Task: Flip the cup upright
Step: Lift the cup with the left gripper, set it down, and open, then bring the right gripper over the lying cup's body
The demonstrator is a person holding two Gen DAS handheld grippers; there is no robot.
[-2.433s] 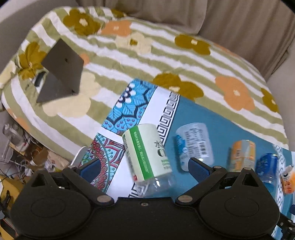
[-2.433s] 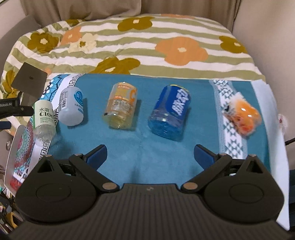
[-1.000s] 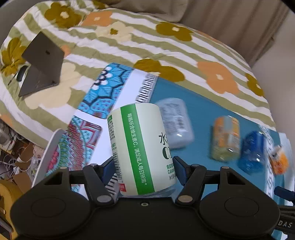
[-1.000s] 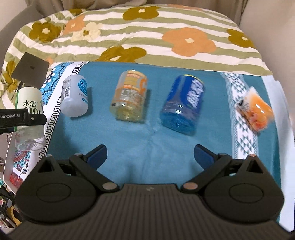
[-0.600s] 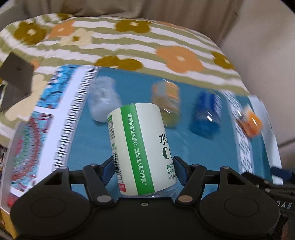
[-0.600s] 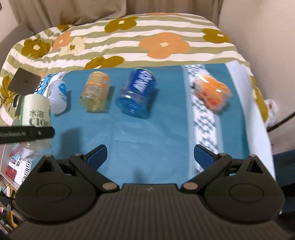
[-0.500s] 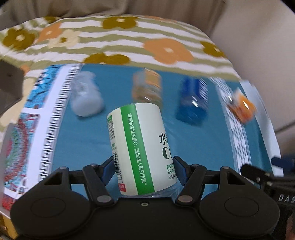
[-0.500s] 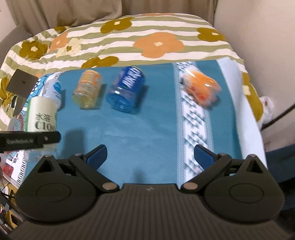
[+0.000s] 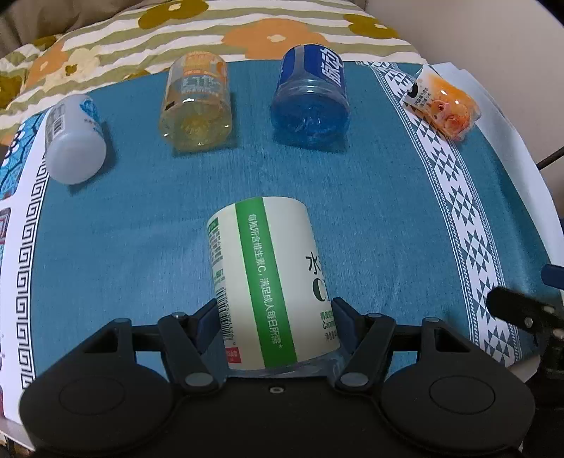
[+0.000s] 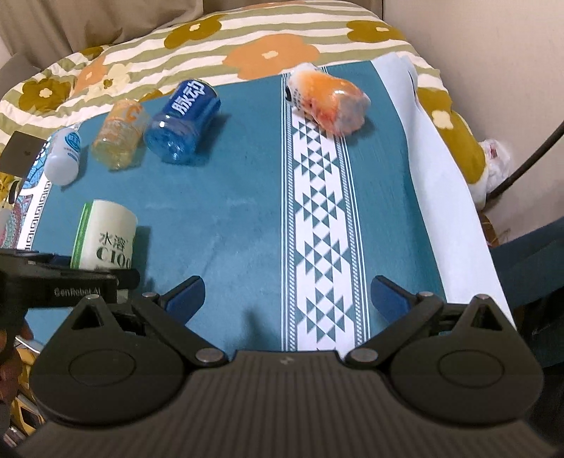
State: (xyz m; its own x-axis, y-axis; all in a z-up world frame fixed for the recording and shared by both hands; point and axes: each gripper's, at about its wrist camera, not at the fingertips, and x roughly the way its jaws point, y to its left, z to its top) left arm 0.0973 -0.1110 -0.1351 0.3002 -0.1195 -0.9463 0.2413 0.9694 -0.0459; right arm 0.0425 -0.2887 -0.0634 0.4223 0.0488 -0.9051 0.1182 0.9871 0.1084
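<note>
My left gripper (image 9: pixel 275 317) is shut on a cup cut from a bottle, with a pale green label and a green stripe (image 9: pixel 268 289). It holds the cup over the teal cloth (image 9: pixel 141 229); the label end points away from me. In the right wrist view the same cup (image 10: pixel 105 239) stands roughly upright at the left, in the left gripper's jaws. My right gripper (image 10: pixel 287 294) is open and empty above the front of the cloth.
A white cup (image 9: pixel 74 141), a yellow cup (image 9: pixel 195 102), a blue cup (image 9: pixel 312 95) and an orange cup (image 9: pixel 444 102) lie on their sides along the back of the cloth. A flowered striped blanket (image 9: pixel 211 21) lies behind. A dark board (image 10: pixel 21 155) is at far left.
My left gripper closed on the green-label cup, lifted it off the patterned left border and carried it right over the teal cloth. The right gripper swung its view to the right, still open.
</note>
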